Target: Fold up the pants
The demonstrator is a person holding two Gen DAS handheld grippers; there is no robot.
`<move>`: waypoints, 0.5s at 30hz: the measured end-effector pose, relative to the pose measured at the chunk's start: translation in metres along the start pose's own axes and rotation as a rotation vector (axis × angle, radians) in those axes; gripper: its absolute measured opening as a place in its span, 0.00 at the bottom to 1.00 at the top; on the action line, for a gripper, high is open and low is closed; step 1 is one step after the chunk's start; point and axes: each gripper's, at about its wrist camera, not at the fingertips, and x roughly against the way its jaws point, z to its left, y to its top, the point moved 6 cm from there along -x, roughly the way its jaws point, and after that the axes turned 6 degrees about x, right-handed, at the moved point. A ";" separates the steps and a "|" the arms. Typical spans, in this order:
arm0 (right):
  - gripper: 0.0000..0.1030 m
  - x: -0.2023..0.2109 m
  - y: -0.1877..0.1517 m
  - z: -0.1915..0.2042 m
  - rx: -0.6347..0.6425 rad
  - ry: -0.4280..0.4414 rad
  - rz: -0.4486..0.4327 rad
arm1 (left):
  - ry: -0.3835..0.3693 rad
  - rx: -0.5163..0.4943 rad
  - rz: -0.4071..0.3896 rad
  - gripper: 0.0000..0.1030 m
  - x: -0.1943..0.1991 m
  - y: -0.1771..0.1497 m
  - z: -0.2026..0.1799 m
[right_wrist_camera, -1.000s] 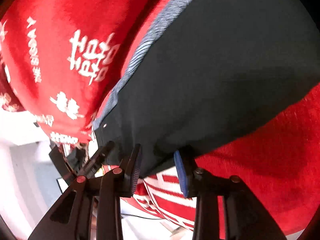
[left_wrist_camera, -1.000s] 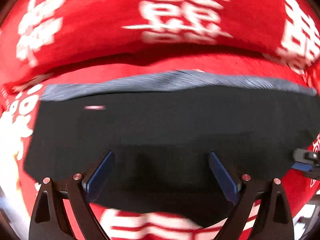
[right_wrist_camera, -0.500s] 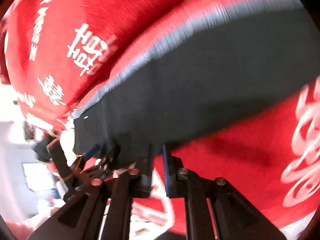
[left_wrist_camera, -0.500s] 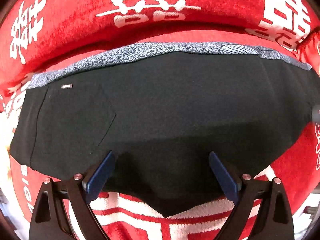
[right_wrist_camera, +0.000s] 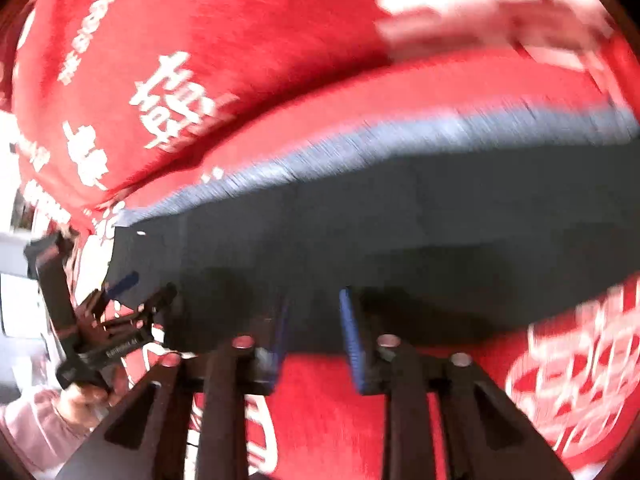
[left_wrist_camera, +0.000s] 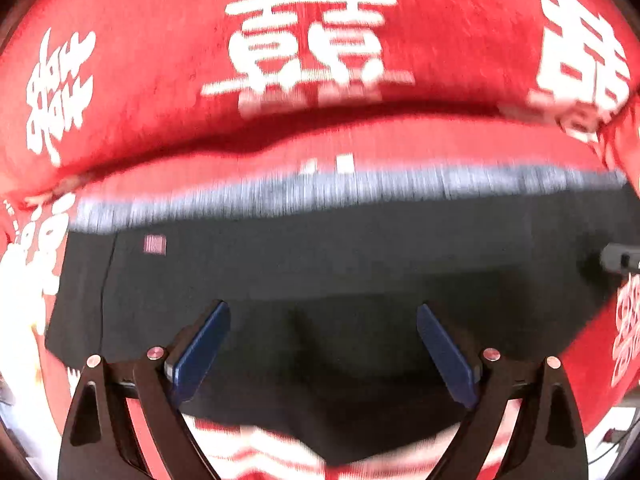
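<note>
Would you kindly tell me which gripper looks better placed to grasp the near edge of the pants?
Probably the right: the right gripper has its fingers narrowly apart around the near edge of the pants. The left gripper is spread wide, farther over the cloth.

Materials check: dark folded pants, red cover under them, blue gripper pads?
Dark folded pants: matte woven-looking cloth, grey heathered waistband, likely knit. Red cover with white characters: fuzzy nap, probably fleece or towelling. Blue gripper pads: smooth, probably rubber or plastic.

Motion blur smears the pants' grey waistband [left_wrist_camera: 340, 192] in both views
</note>
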 end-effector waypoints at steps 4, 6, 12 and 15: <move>0.37 -0.034 0.056 0.022 0.081 -0.002 -0.009 | 0.078 0.027 -0.049 0.93 -0.030 0.047 0.004; 0.37 -0.052 0.067 0.022 0.090 -0.019 0.010 | 0.106 0.082 0.008 0.93 -0.056 0.051 0.014; 0.12 -0.065 0.070 -0.027 0.054 -0.056 0.013 | 0.015 0.202 0.020 0.94 -0.072 0.034 0.031; 0.11 -0.051 0.070 -0.049 -0.011 -0.087 -0.004 | 0.053 0.167 0.023 0.94 -0.067 0.037 0.027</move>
